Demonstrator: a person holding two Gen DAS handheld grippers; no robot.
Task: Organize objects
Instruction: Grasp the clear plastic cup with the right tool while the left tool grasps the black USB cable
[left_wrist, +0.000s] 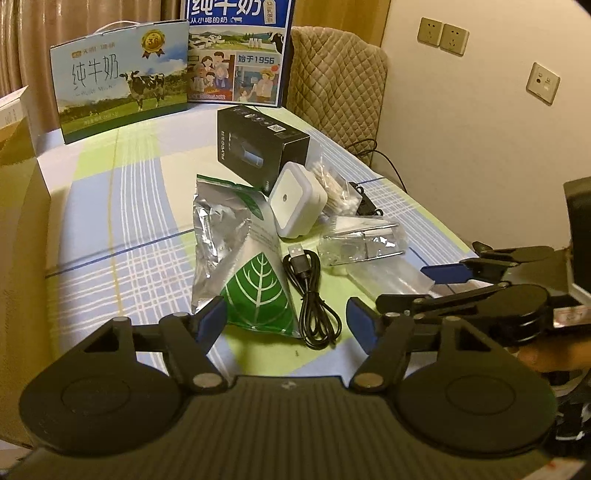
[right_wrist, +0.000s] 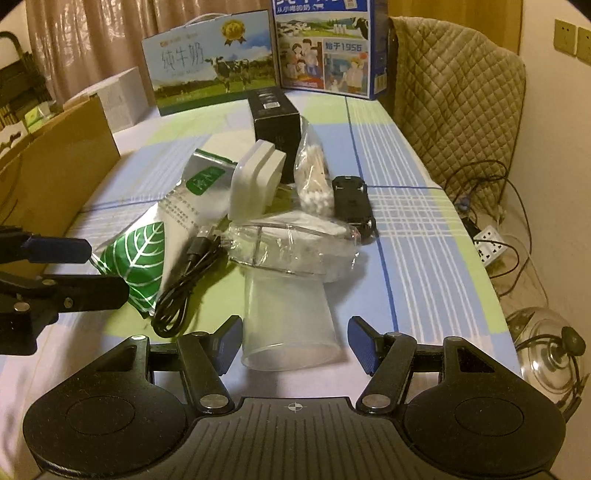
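Observation:
A pile lies on the checked tablecloth (left_wrist: 129, 240): a silver foil bag with a green leaf (left_wrist: 240, 258) (right_wrist: 147, 254), a coiled black USB cable (left_wrist: 314, 295) (right_wrist: 184, 280), a white square plug-in light (left_wrist: 295, 199) (right_wrist: 255, 184), a black box (left_wrist: 258, 144) (right_wrist: 275, 114), a bag of cotton swabs (left_wrist: 336, 184) (right_wrist: 314, 177), a crinkled clear packet (left_wrist: 364, 240) (right_wrist: 295, 243) and a small black item (right_wrist: 354, 206). My left gripper (left_wrist: 286, 321) (right_wrist: 77, 269) is open at the foil bag's lower end and the cable. My right gripper (right_wrist: 295, 341) (left_wrist: 417, 288) is open, with a clear plastic cup (right_wrist: 288, 321) lying on its side between the fingers.
Two milk cartons (left_wrist: 122, 77) (left_wrist: 236, 51) stand at the table's far edge. A cardboard box (right_wrist: 55, 166) lies along the left side. A quilted chair cover (right_wrist: 454, 92) rises at the back right. Beyond the right edge sit a power strip (right_wrist: 493, 245), cables and a glass lid (right_wrist: 550, 350).

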